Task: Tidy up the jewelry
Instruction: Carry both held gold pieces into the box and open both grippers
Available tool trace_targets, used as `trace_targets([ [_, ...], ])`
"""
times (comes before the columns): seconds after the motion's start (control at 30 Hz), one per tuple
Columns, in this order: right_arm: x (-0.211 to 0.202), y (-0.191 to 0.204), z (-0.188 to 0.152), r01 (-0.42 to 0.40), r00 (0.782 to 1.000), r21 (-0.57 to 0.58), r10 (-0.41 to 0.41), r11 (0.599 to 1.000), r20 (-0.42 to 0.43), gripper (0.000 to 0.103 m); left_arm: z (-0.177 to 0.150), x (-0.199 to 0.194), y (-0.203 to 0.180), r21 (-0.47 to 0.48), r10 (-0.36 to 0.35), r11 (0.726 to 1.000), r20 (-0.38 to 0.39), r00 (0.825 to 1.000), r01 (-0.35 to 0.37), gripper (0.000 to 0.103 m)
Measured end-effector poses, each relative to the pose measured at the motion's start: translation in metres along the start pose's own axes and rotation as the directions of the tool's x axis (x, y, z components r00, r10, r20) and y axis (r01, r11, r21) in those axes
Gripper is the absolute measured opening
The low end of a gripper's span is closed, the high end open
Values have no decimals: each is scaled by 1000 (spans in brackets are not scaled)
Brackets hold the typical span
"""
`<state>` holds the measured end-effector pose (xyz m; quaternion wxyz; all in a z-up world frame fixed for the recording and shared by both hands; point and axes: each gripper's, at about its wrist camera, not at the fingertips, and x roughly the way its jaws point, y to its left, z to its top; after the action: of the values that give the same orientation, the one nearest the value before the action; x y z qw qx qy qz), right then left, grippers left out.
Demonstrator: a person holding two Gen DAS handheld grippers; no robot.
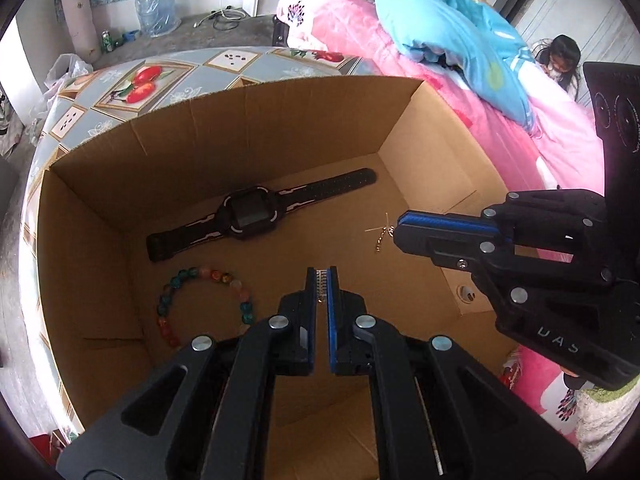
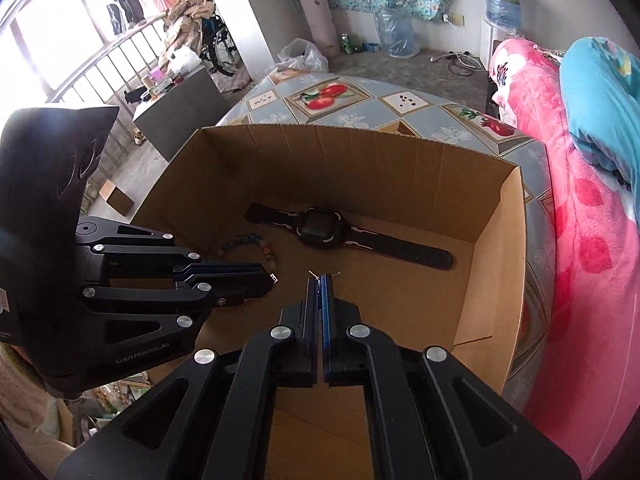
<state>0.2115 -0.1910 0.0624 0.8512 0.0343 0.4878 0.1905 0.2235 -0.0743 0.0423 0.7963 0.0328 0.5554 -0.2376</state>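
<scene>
Hovering over the open cardboard box (image 1: pixel 256 128), both claws are pinched nearly shut on small metal pieces. The left gripper (image 1: pixel 321 280) has its blue-lined jaws closed on a small silver toothed piece (image 1: pixel 320 282), apparently a clip or clasp, though it is too small to name surely. To its right and a little ahead, the right gripper (image 1: pixel 400 230) comes in sideways, its jaws closed on a thin gold-coloured trinket (image 1: pixel 382 236) with fine spikes that dangles from the tips — seen from its own camera, the right gripper (image 2: pixel 320 278) shows only slim metal ends poking out of the pinch. On the box floor ahead of the left gripper lies a black wristwatch (image 1: pixel 256 216), strap stretched flat, and just left of the tips, lower down, a bracelet of coloured beads (image 1: pixel 188 300) lies in a ring. The box sits on a table with a fruit-patterned cloth (image 1: pixel 136 84); a pink blanket (image 1: pixel 520 128) lies to the right.
</scene>
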Motion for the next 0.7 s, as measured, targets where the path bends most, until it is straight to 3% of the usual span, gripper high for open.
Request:
trace_targets([
  [0.17, 17, -9, 5, 22, 997, 28, -20, 999, -79, 3, 7, 15, 4, -27, 4, 1000, -53, 999, -5, 5],
  [0.43, 21, -19, 2, 17, 996, 52, -13, 998, -85, 4, 8, 17, 8, -47, 6, 999, -45, 999, -8, 7],
  [0.6, 7, -17, 3, 15, 999, 54, -13, 998, -35, 10, 4, 0, 4, -33, 16, 999, 17, 1000, -16, 7],
  [0.7, -15, -9, -2, 2, 999, 38, -3, 999, 33, 23, -5, -24, -3, -4, 18, 1000, 87, 996, -18, 19],
])
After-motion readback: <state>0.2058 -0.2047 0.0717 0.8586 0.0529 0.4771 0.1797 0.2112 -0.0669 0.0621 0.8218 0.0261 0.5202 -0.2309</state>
